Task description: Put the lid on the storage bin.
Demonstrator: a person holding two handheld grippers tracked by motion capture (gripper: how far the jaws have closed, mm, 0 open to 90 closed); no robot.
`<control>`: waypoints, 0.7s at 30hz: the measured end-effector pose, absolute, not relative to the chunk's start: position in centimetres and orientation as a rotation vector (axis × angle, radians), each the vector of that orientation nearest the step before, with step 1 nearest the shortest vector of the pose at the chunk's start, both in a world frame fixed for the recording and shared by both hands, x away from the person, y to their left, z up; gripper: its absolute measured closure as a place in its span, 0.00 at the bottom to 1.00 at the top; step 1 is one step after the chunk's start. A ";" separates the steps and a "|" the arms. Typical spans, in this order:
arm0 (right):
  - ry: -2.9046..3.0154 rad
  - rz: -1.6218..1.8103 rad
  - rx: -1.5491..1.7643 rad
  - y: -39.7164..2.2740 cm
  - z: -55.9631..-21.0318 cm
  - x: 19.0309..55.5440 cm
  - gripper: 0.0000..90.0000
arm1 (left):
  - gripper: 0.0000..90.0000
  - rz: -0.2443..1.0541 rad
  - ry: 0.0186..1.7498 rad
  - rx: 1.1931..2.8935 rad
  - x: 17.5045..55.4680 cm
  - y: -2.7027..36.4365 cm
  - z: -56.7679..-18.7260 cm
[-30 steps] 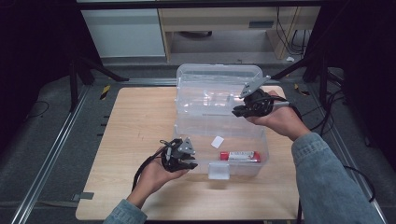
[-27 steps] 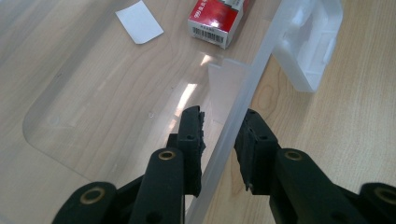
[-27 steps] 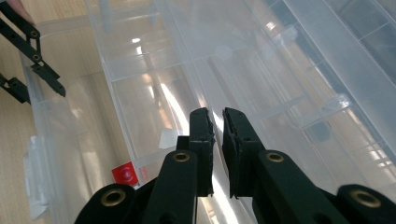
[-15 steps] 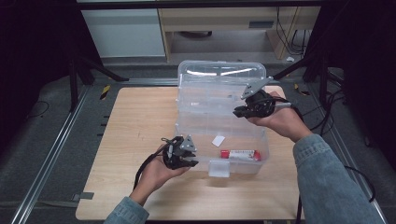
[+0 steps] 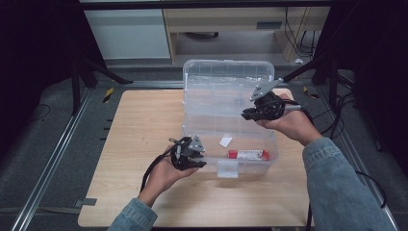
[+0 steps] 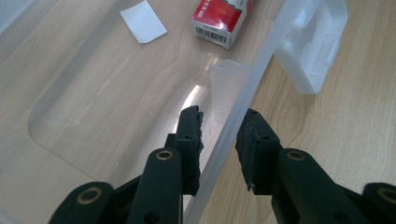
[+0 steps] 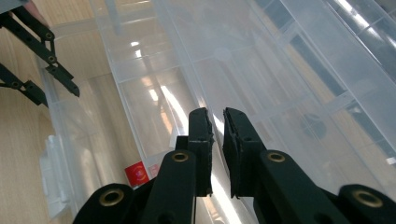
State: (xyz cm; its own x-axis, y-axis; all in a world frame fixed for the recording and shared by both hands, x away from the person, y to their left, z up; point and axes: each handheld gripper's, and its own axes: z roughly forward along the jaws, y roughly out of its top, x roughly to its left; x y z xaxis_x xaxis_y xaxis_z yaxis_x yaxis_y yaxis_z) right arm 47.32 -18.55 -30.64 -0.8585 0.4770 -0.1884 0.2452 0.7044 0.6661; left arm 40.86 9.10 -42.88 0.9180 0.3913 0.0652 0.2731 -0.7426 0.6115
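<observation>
A clear plastic box (image 5: 272, 153) stands on the wooden table with its lid (image 5: 216, 82) raised behind it. My right gripper (image 5: 246, 114) is shut on the lid's right edge; the thin clear edge (image 7: 217, 140) sits between the pads. My left gripper (image 5: 199, 161) straddles the box's front wall (image 6: 243, 98) near the left corner and is shut on that rim, one jaw inside and one outside. In the box lie a red-and-white packet (image 5: 248, 154) (image 6: 219, 18) and a white paper slip (image 5: 225, 141) (image 6: 142, 21). My left gripper (image 7: 58, 98) also appears far off in the right gripper view.
The box's front latch (image 5: 227, 168) (image 6: 313, 46) hangs open on the front wall. Bare wood of the table (image 5: 144, 125) lies left of the box. Metal rails (image 5: 62, 149) run along the table's left side, and shelving stands behind it.
The lid has tipped slightly farther up and back with my right gripper on it. My left hand has stayed in place on the front wall.
</observation>
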 end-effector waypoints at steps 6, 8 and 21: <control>2.574 0.942 0.551 -18.7 -31.0 46.2 0.91 | 0.78 0.249 0.469 2.454 40.8 9.1 -42.9; 2.576 0.946 0.545 -18.8 -31.1 45.9 0.91 | 0.78 0.250 0.468 2.456 40.8 9.1 -42.9; 2.588 0.971 0.528 -19.3 -32.0 44.1 0.91 | 0.78 0.234 0.494 2.444 40.7 9.2 -43.0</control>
State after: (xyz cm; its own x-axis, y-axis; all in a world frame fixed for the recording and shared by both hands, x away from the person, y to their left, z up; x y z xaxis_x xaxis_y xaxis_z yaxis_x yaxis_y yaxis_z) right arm 44.06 -19.29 -32.02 -0.8783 0.4468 -0.1701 0.2246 0.6998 0.6781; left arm 40.71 9.18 -42.95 0.9140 0.4030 0.0471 0.2919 -0.7338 0.6135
